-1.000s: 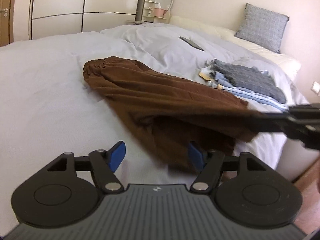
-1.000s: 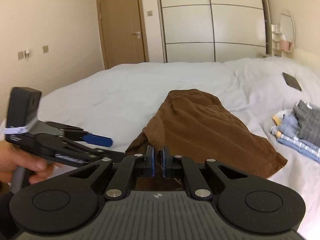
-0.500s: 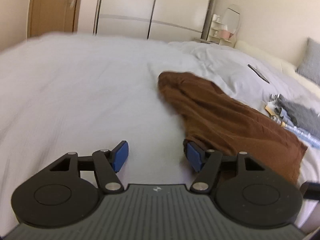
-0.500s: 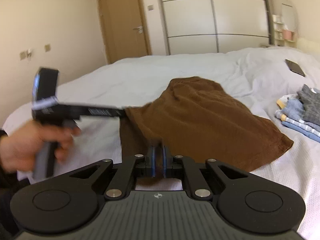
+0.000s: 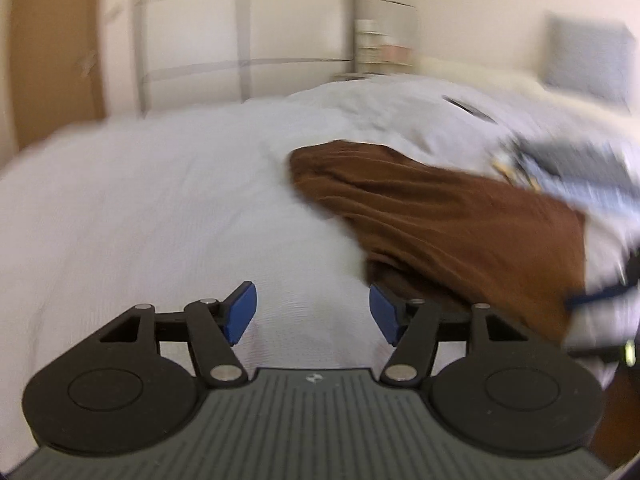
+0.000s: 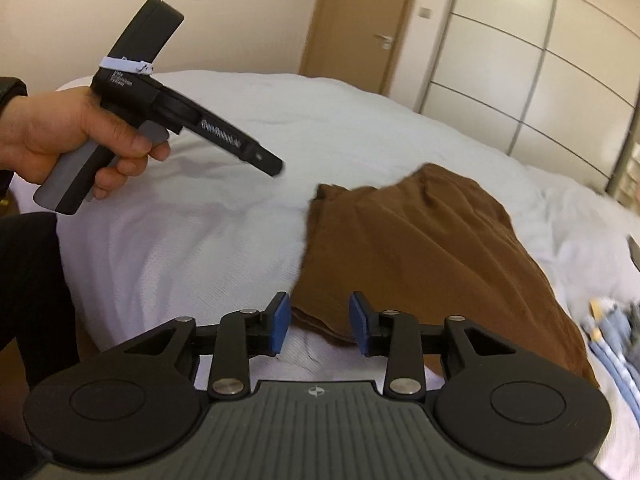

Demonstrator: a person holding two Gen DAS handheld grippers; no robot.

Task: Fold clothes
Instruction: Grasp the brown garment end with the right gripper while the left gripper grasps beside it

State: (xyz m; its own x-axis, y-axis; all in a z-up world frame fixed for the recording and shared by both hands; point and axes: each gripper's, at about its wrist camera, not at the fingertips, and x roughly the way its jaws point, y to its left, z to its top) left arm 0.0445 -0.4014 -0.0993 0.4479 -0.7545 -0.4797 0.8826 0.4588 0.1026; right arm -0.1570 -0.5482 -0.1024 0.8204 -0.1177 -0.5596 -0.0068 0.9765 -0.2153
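- Brown garment [image 6: 424, 248] lies on the white bedspread [image 6: 224, 240], folded over on itself into a long, roughly rectangular slab. Fabric is a matte rust-brown with soft creases running along its length.
- In the left wrist view the far end of the garment [image 5: 440, 216] shows a gathered, puckered edge (looks like an elastic waistband, though motion blur softens it). The near end is thicker, with layered edges stacked one on another.
- In the right wrist view the near edge of the garment shows two or three layers of cloth, slightly offset, lying on the bedspread just ahead of the fingertips.
- Right gripper [image 6: 318, 326]: blue pads stand partly apart, having just been opening; the garment's near edge sits between and just beyond them, but the pads do not press on it.
- Left gripper [image 5: 312, 314]: blue pads stand fairly wide, with only bare bedspread [image 5: 160, 208] between them. The garment's near corner lies just beside the pad on the picture's right; whether they touch cannot be told.
- From the right wrist view the left gripper [image 6: 264, 160] hangs above the bedspread, well to the left of the garment, held by the person's left hand [image 6: 76, 136] around its grey grip.
- A stack of folded clothes [image 6: 612, 340], pale blue and grey, sits near the garment's right side (blurred in both views).
- Behind the bed: a wooden door [image 6: 360, 28] and a pale wardrobe [image 6: 520, 60].
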